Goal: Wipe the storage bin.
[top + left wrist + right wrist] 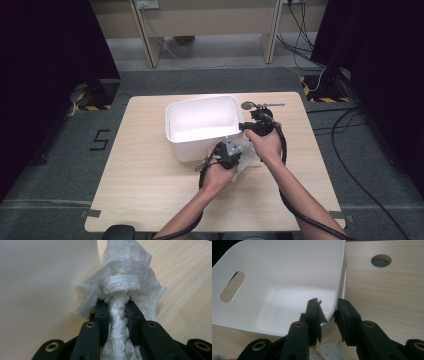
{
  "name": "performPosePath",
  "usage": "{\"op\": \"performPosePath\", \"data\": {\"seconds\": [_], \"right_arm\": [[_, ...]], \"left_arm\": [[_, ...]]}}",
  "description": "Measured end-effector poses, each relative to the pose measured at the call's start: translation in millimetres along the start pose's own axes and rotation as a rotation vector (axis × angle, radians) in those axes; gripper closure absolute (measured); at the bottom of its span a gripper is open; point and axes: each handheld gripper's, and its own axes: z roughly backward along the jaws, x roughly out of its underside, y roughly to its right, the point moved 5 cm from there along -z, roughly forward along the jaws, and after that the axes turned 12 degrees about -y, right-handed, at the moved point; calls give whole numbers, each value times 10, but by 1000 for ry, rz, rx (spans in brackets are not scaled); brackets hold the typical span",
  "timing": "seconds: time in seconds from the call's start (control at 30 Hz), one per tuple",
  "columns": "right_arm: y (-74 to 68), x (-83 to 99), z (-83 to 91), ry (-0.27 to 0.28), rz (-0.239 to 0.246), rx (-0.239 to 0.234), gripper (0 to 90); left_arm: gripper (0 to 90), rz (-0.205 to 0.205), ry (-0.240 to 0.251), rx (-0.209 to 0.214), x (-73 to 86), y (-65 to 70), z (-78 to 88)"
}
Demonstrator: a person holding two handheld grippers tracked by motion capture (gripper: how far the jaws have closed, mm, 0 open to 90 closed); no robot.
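A white plastic bin (200, 100) stands on the wooden table (150, 175), its inside bare. My left gripper (231, 151) sits at the bin's near right corner, shut on a bunched white gauze cloth (127, 277). The twisted cloth runs between the jaws of this gripper (117, 312) and fans out beyond them, beside the bin's outer wall (37, 290). My right gripper (328, 311) straddles the bin's (287, 277) right corner rim, one jaw inside and one outside. The pads stand a little off the wall. A bit of cloth (329, 350) lies below it.
A round cable hole (381, 260) sits in the table to the right of the bin, and in the high view a thin metal piece (272, 105) lies next to it. The bin has an oval handle slot (232, 287) in its far wall. Cables trail from both grippers.
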Motion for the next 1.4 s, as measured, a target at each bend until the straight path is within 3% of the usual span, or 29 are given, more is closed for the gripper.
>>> {"op": "performPosePath", "data": {"seconds": [0.2,0.27,0.3,0.37,0.47,0.57,0.7,0.83,0.9,0.97,1.07,1.13,1.23,1.27,1.4], "right_arm": [[31,3,-3,4,15,13,585],[46,4,-4,3,12,14,552],[46,4,-4,3,12,14,552],[51,2,1,1,3,13,553],[48,-15,-3,-5,5,20,590],[27,-41,-2,-23,18,32,648],[1,-75,-18,-45,37,42,743],[-6,-91,-14,-71,57,53,766],[28,-105,8,-84,66,62,797],[89,-113,39,-92,79,83,823],[221,-125,89,-92,92,118,858],[291,-135,118,-94,142,143,848],[301,-140,272,-37,138,143,795],[274,-117,415,-1,149,139,798],[268,-12,609,18,144,123,817]], "left_arm": [[758,42,32,42,211,-147,411],[758,65,52,31,348,-275,627],[758,65,52,31,348,-275,627],[758,101,72,26,467,-405,816],[758,124,95,-17,630,-615,1104],[758,183,124,-67,813,-888,1416],[758,226,144,-149,1001,-1195,1751],[758,286,159,-230,1174,-1519,1999],[758,310,154,-263,1235,-1668,2039],[757,333,151,-269,1263,-1782,2018],[757,349,142,-279,1232,-1938,1909],[756,348,132,-287,1160,-2026,1801],[757,343,125,-274,1030,-2112,1622],[756,343,121,-258,944,-2166,1500],[755,381,118,-231,855,-2268,1337]]}}
